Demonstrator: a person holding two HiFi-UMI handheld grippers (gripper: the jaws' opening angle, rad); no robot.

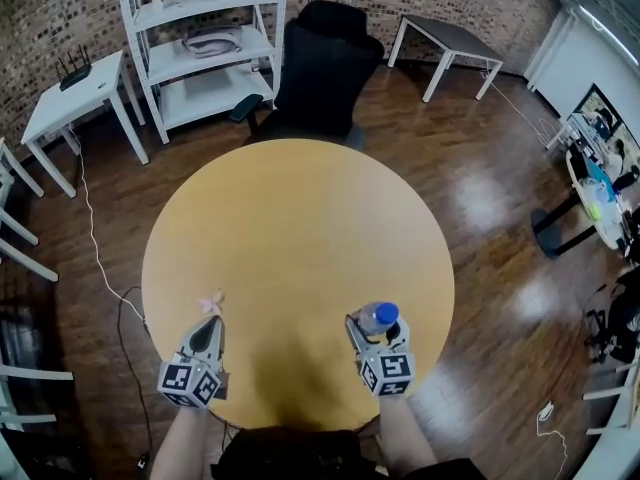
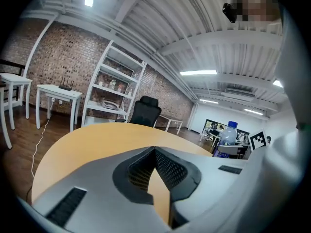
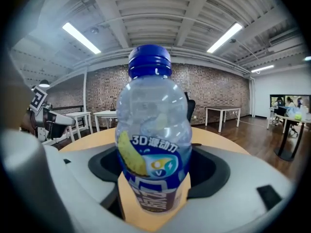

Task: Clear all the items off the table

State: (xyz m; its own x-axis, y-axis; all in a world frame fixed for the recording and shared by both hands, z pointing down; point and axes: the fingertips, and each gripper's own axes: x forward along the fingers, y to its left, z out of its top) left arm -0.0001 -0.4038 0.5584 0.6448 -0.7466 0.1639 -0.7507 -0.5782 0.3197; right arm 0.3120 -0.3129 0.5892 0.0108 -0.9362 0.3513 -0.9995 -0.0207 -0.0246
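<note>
A clear water bottle [image 1: 380, 316] with a blue cap and blue label stands upright between the jaws of my right gripper [image 1: 378, 330], over the near right of the round wooden table [image 1: 300, 218]. In the right gripper view the bottle [image 3: 153, 144] fills the middle and the right gripper [image 3: 153, 200] is shut on its lower part. My left gripper [image 1: 212, 320] is at the near left, its jaws together, with a small pale pink thing [image 1: 211, 303] sticking out at the tips. The left gripper [image 2: 154, 152] hides that thing in its own view, where the bottle [image 2: 228, 132] shows at the right.
A black office chair [image 1: 325, 63] stands at the table's far edge. Behind it are a white shelf unit [image 1: 205, 43], a small white table [image 1: 75, 88] and a grey table [image 1: 450, 38]. A white cable [image 1: 100, 258] runs across the wood floor at the left.
</note>
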